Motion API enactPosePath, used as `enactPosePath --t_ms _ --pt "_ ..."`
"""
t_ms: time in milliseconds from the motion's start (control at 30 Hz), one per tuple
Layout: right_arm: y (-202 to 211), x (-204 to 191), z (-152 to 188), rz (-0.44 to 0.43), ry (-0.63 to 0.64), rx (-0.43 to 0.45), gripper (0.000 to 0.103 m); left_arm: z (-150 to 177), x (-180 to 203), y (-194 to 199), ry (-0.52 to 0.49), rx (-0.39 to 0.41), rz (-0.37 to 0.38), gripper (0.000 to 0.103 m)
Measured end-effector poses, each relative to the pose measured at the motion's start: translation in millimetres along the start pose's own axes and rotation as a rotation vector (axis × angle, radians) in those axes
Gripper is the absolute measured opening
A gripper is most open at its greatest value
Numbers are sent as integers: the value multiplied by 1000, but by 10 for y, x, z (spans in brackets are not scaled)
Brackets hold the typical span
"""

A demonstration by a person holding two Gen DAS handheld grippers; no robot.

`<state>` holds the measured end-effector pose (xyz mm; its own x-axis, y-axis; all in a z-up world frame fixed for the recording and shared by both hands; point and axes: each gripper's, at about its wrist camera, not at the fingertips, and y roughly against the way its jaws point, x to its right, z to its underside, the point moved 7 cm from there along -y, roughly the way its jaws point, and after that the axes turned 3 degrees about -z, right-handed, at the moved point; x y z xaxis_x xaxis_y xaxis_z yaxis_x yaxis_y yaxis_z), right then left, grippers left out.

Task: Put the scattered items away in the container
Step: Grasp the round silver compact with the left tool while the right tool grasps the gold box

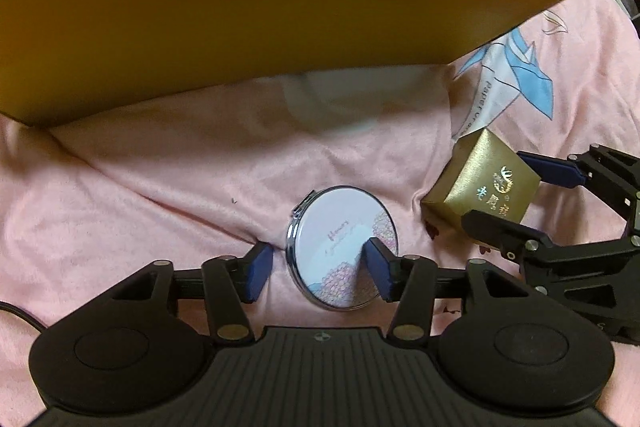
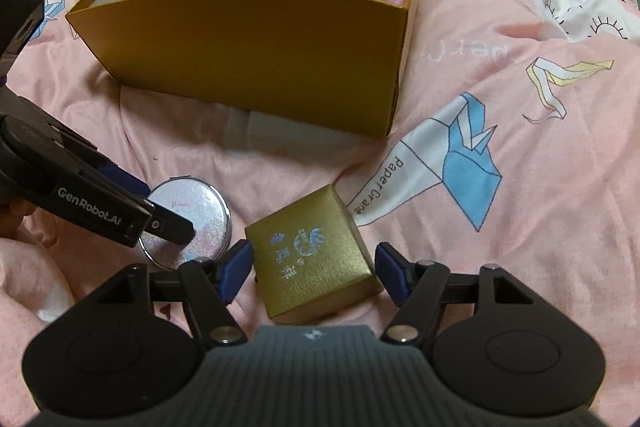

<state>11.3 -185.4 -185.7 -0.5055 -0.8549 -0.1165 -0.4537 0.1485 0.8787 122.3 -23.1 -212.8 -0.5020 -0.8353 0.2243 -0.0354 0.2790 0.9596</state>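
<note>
A round compact mirror [image 1: 332,227] with a pale floral lid lies flat on the pink bedspread. My left gripper [image 1: 317,249] points down over it, open. One blue pad rests left of the rim with a gap, and the other hangs over the lid. A gold gift box [image 2: 304,227] with shiny printed characters sits to the mirror's right. My right gripper [image 2: 314,255] straddles it, open, with a gap at the right pad. In the right wrist view, the left gripper [image 2: 168,209] hangs over the mirror [image 2: 204,203]. The left wrist view shows the right gripper [image 1: 516,195] around the gold box [image 1: 480,175].
A large yellow cardboard box [image 2: 260,59] stands just beyond both items, open-topped and holding several small boxes and cases. Its near wall [image 1: 240,27] fills the upper left wrist view. The soft, wrinkled bedspread [image 2: 520,227] has a blue paper-crane print [image 2: 472,155] to the right.
</note>
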Motion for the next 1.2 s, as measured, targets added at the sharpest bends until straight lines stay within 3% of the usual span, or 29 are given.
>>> enactPosePath --t_ms 67,267,400,433,533,667,900,1033,1200 --pt "8 -1 1 3 -1 -2 70 10 18 54 -10 19 -4 44" --pt "39 -25 19 11 15 -10 68 10 20 247 -18 73 40 37" --pt "46 -23 34 9 17 -15 68 -19 153 364 -29 81 148 29" --pt "38 -27 36 9 20 -19 69 -30 184 354 -41 78 133 28" --pt "15 -44 33 10 31 -26 69 -31 180 281 -66 61 66 28" --pt "-24 -56 48 0 31 -40 71 -35 171 236 -66 45 77 27" --pt "-115 -50 57 22 54 -61 72 -62 246 87 -76 21 116 26" --pt "-119 -37 61 18 48 -66 72 -72 301 112 -78 29 218 24" --pt "-122 -23 65 15 45 -72 72 -65 359 20 -86 -5 209 24"
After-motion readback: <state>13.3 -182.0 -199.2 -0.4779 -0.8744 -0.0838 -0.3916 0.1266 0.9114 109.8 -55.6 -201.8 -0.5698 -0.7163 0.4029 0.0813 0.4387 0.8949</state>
